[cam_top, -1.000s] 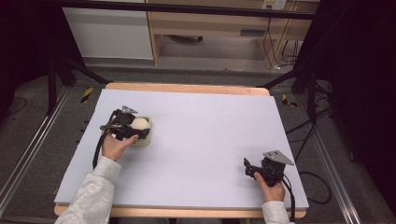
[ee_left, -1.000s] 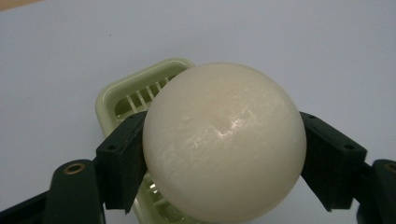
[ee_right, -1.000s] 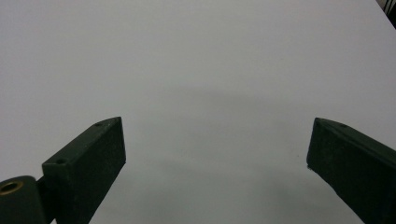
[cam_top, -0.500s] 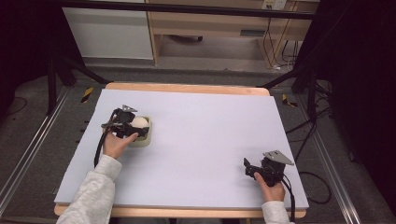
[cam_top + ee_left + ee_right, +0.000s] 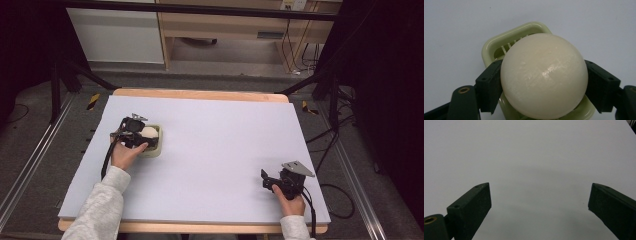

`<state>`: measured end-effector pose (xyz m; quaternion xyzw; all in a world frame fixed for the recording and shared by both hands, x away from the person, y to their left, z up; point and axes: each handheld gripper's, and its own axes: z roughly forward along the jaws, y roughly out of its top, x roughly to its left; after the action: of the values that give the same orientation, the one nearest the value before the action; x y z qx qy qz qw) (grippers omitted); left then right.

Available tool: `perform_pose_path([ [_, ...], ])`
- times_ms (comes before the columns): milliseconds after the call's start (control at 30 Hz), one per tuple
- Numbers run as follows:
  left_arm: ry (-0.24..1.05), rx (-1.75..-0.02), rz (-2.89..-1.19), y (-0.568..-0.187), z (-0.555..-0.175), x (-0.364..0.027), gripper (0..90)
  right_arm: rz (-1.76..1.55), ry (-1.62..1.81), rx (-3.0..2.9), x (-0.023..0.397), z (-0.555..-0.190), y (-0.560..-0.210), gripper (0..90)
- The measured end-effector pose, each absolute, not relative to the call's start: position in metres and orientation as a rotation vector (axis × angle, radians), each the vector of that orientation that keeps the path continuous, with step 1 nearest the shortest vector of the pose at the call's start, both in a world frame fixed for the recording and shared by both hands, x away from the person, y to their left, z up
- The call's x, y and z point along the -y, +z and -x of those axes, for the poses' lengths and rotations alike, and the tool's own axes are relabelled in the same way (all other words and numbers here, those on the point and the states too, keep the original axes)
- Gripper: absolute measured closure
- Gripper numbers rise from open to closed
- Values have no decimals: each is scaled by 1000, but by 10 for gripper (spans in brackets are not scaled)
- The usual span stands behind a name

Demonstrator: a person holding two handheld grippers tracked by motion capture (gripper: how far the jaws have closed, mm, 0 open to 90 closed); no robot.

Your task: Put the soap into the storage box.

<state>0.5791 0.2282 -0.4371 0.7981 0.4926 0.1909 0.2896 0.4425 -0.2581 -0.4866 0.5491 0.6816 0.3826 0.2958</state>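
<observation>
A cream-white ball (image 5: 544, 75) is clamped between the two black jaws of my left gripper (image 5: 544, 86), one pad on each side of it. Under the ball lies a pale green slotted dish (image 5: 499, 47). In the high view the ball (image 5: 150, 132) and the dish (image 5: 156, 148) sit at the table's left, with the left gripper (image 5: 142, 136) over them. My right gripper (image 5: 265, 179) rests near the front right of the table. In its own view the right gripper (image 5: 539, 200) stands open, with bare table between the jaws.
The table (image 5: 220, 135) has a pale lilac-white top with a wooden edge. Black frame bars, cables and a wooden cabinet stand beyond the far edge. A cable trails from each gripper toward the person.
The left gripper with the ball has stayed over the green dish, shifting only slightly. The right gripper has not moved.
</observation>
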Motion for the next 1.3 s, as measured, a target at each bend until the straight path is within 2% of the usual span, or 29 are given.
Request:
perform_pose_path([
  [1200, 517, -1323, -2140, -445, -579, -228, 235, -1457, 1015, -1812, 258, -442, -486, 50],
  [1300, 516, -1325, -2126, -443, -579, -229, 208, -1456, 1014, -1813, 258, -443, -487, 50],
])
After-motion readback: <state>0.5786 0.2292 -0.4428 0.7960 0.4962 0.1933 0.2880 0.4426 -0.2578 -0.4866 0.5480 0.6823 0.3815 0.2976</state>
